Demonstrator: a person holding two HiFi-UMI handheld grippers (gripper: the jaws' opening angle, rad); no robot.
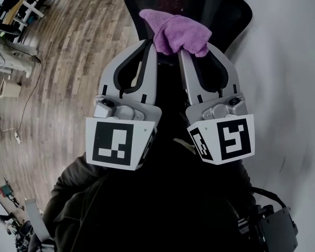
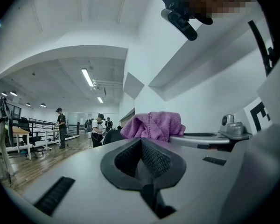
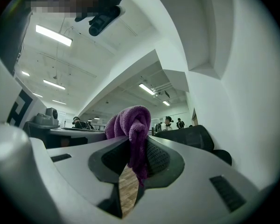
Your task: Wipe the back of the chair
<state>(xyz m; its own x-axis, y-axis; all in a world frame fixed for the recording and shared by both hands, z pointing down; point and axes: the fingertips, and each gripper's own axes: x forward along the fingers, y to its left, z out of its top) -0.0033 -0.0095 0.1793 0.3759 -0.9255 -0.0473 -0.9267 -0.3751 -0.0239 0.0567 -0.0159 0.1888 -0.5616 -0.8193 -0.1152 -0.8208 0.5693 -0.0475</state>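
A purple cloth (image 1: 176,31) is bunched at the tips of my right gripper (image 1: 191,49), which is shut on it. In the right gripper view the cloth (image 3: 130,122) hangs down between the pads of the right gripper (image 3: 135,146). My left gripper (image 1: 148,45) stands close beside it on the left, its jaws shut with nothing between them. In the left gripper view the left gripper (image 2: 141,146) has its pads together, and the cloth (image 2: 151,125) shows just beyond its tips. The black mesh chair back (image 1: 220,9) is right behind both grippers; the chair (image 3: 191,136) also appears in the right gripper view.
Wooden floor (image 1: 68,62) spreads to the left, with desks (image 1: 21,9) at the far left. A white wall (image 1: 294,62) runs along the right. Several people (image 2: 99,129) stand far off in the room. A black device (image 1: 273,230) hangs at the lower right.
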